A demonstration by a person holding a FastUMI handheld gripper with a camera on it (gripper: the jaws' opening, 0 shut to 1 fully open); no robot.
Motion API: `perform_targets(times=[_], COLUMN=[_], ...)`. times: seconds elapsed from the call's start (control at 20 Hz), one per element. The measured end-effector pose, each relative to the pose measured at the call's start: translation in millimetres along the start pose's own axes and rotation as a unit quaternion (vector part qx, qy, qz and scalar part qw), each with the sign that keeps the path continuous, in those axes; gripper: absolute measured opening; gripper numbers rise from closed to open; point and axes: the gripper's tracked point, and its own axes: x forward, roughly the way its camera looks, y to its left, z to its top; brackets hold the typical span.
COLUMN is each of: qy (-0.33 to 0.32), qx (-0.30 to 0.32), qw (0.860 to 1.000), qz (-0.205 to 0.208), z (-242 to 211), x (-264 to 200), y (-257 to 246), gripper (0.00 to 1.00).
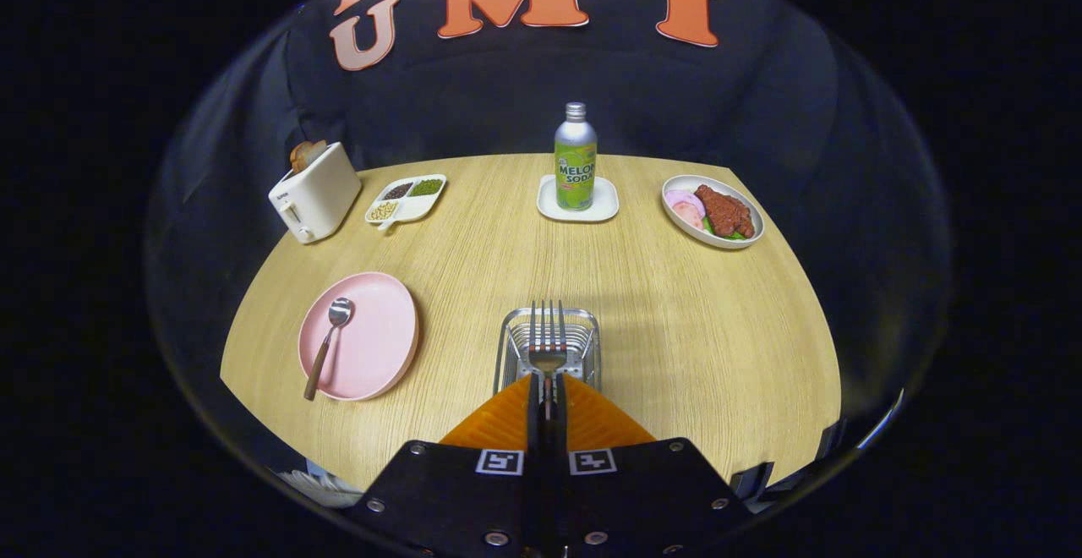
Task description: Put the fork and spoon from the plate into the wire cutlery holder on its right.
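My gripper (pixel 547 382) is shut on the fork (pixel 548 340), gripping its handle between both fingers. The fork's tines point forward, away from me, and hang over the wire cutlery holder (pixel 510 347), which stands on the wooden table just ahead of the fingers. Left of the holder lies the pink plate (pixel 376 338). The spoon (pixel 327 345) rests on the plate with its bowl at the far end and its brown handle reaching over the near rim.
At the back of the table (pixel 676 321) stand a white toaster (pixel 314 192) with bread, a divided dish of beans (pixel 407 198), a melon soda bottle (pixel 576 157) on a white coaster, and a plate of meat (pixel 713 210) at the far right.
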Motion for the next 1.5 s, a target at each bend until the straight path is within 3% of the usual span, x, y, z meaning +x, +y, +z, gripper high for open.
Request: perform_targets(times=[0.35, 0.85, 1.5], qy=[0.062, 0.123, 0.166], qx=[-0.011, -0.023, -0.02], qw=[0.998, 0.992, 0.986], qz=[0.008, 0.003, 0.025], z=[-20.7, -13.0, -20.0], x=[-4.4, 16.9, 14.5], y=[-2.2, -7.2, -1.6], gripper=[0.05, 0.05, 0.07])
